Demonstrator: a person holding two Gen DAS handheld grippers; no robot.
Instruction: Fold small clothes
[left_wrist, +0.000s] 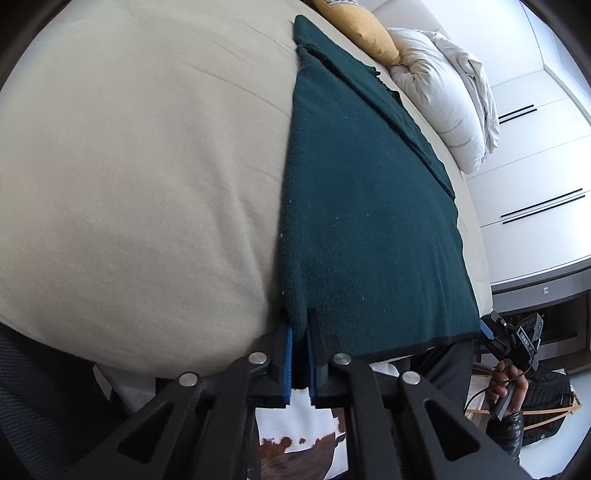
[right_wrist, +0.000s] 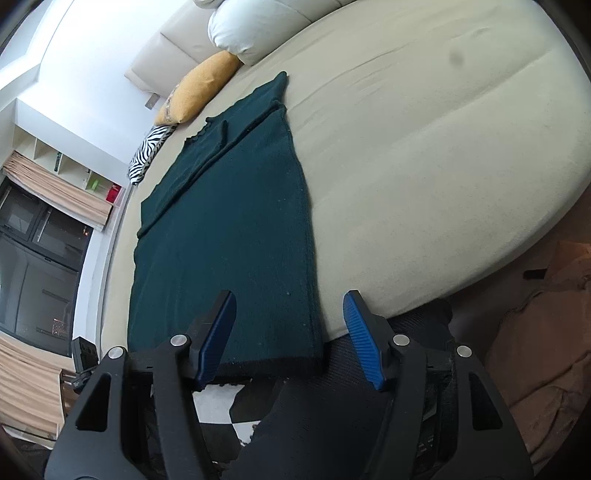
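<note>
A dark green knitted garment (left_wrist: 369, 203) lies flat along the beige bed (left_wrist: 147, 166), with a folded layer at its far end. My left gripper (left_wrist: 300, 328) is shut on the near left corner of its hem, and the cloth is pinched between the blue pads. In the right wrist view the same garment (right_wrist: 229, 229) runs away from me. My right gripper (right_wrist: 290, 299) stands open over its near right corner, fingers either side of the hem edge and apart from it. A hand (left_wrist: 509, 384) holds that right gripper (left_wrist: 487, 328) at the hem's other end.
A yellow pillow (right_wrist: 199, 88), a white duvet (left_wrist: 443, 92) and a zebra cushion (right_wrist: 147, 155) sit by the headboard. White wardrobe doors (left_wrist: 535, 155) stand past the bed. Brown fabric (right_wrist: 535, 332) lies at lower right, and a cowhide rug (left_wrist: 295, 439) lies below the bed's edge.
</note>
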